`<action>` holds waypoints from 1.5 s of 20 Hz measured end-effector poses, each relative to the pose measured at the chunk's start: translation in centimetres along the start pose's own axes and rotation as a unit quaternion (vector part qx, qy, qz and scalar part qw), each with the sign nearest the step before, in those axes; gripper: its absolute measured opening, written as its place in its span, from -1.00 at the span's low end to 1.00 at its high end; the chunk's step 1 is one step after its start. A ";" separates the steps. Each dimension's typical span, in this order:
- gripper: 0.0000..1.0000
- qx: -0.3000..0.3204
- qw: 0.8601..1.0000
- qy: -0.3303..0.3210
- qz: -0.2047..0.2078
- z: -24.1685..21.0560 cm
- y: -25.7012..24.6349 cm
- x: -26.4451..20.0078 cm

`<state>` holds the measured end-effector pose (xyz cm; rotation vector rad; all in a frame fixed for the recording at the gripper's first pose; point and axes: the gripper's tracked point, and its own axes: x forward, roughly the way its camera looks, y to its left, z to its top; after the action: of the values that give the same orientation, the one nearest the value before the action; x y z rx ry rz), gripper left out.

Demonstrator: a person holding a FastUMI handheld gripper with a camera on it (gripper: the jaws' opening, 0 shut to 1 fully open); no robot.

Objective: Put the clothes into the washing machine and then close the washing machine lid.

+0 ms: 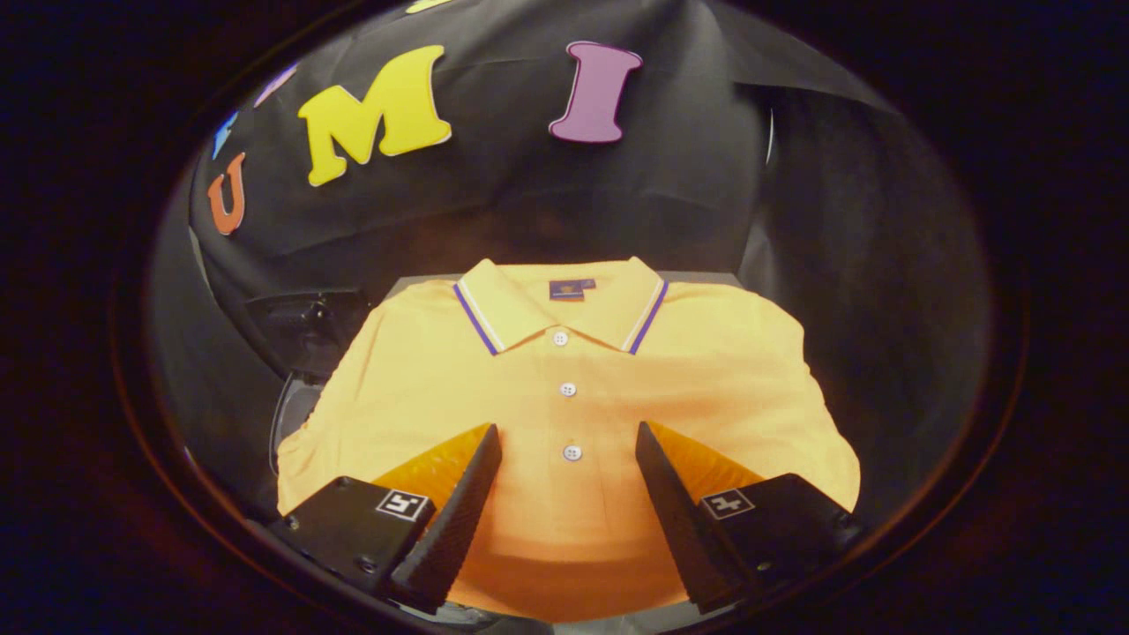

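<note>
Folded orange polo shirt (564, 414) with white buttons and a purple-and-white striped collar lies flat on a grey worktop (706, 279), collar pointing away. Gripper (569, 441) hovers over the lower placket, jaws spread wide, one each side of the button row, pinching nothing. Dark machine part (304, 331) sits just beside the shirt's left shoulder.

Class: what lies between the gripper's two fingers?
In the gripper view, the open gripper has the orange polo shirt between its fingers: the button placket.
</note>
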<state>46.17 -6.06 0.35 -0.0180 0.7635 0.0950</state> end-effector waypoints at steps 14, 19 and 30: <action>-0.88 0.038 0.998 0.041 -0.021 1.8 1.4 -1.7; -0.88 0.046 0.998 0.032 -0.003 3.7 3.5 -3.9; -0.88 0.015 0.999 0.017 0.025 6.3 12.1 -6.5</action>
<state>44.73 5.76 9.62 0.0285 0.7994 0.1315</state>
